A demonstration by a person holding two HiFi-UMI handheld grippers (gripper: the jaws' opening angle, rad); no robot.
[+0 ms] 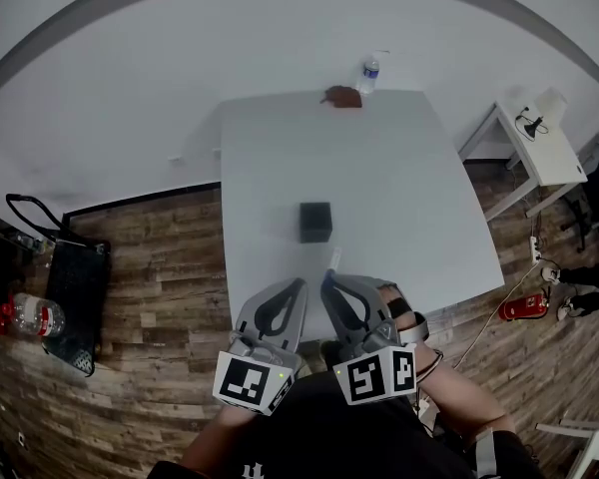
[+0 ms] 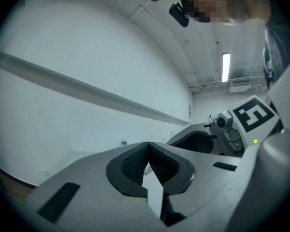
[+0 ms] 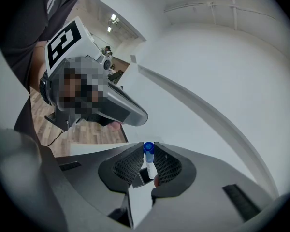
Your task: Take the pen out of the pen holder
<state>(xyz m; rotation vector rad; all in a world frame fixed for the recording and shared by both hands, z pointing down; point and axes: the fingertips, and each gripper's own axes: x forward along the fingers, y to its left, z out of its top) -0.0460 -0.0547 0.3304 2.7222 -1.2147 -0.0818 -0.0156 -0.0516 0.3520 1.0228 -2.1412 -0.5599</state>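
**Inspector:** Condition of the right gripper?

**Assistant:** Closed on the pen. The right gripper view shows a white barrel with a blue cap pinched between the two ribbed pads. The cap sits up at the fingertips.

**Inspector:** Position of the pen against the pen holder?

**Assistant:** Out of it. In the head view the pen sticks forward from the right gripper over the near part of the white table. The pen holder is a black cube standing near the middle of the table, close to the pen's far end but not touching it.

**Inspector:** Left gripper?

**Assistant:** Jaws drawn together, tips meeting, nothing between the pads. The head view puts the left gripper just beside the right one at the table's near edge.

**Inspector:** Other items noted?

**Assistant:** A water bottle and a brown object sit together at the table's far edge, well apart from the pen holder. A red fire extinguisher lies on the wood floor to the right of the table.
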